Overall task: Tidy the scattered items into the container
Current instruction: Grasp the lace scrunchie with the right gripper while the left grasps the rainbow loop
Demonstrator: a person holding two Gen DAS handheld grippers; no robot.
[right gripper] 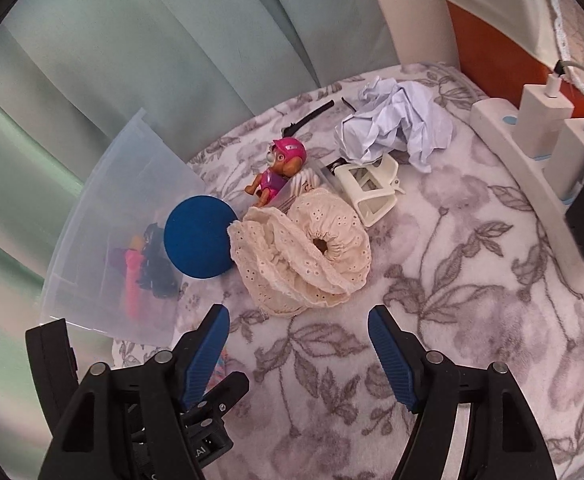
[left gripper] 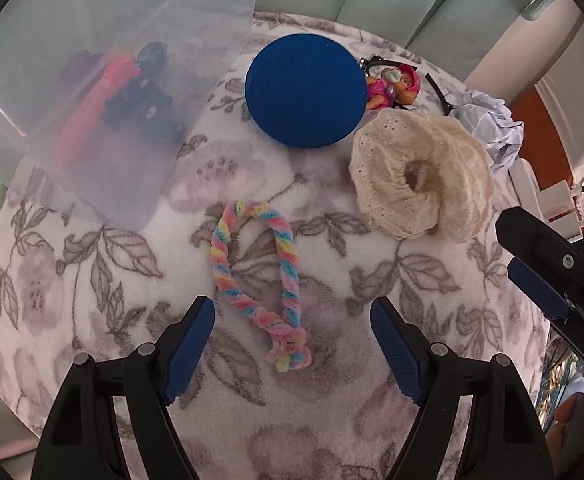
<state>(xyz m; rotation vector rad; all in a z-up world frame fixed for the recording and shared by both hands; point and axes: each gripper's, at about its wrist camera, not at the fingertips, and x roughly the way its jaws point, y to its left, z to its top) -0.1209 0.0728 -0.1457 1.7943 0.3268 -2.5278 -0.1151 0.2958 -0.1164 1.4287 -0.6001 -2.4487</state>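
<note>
Because the left claw (left gripper: pixel 292 332) stands wide and empty around the pastel twisted cord (left gripper: pixel 258 276), which lies on the flowered blanket (left gripper: pixel 92 272) at six o'clock of the blue ball (left gripper: pixel 303 90), that light, limp loop should pinch easily at its knotted lower end. Seen from the right wrist, the right claw (right gripper: pixel 297 340) also gapes empty just short of the soft cream scrunchie (right gripper: pixel 303 252), at three o'clock of the translucent container (right gripper: pixel 132 184); grip its bunched rim.

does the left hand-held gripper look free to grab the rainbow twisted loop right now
Probably yes. The left hand-held gripper is open, its fingers either side of the rainbow loop, which lies alone on the blanket with nothing covering it.
</note>
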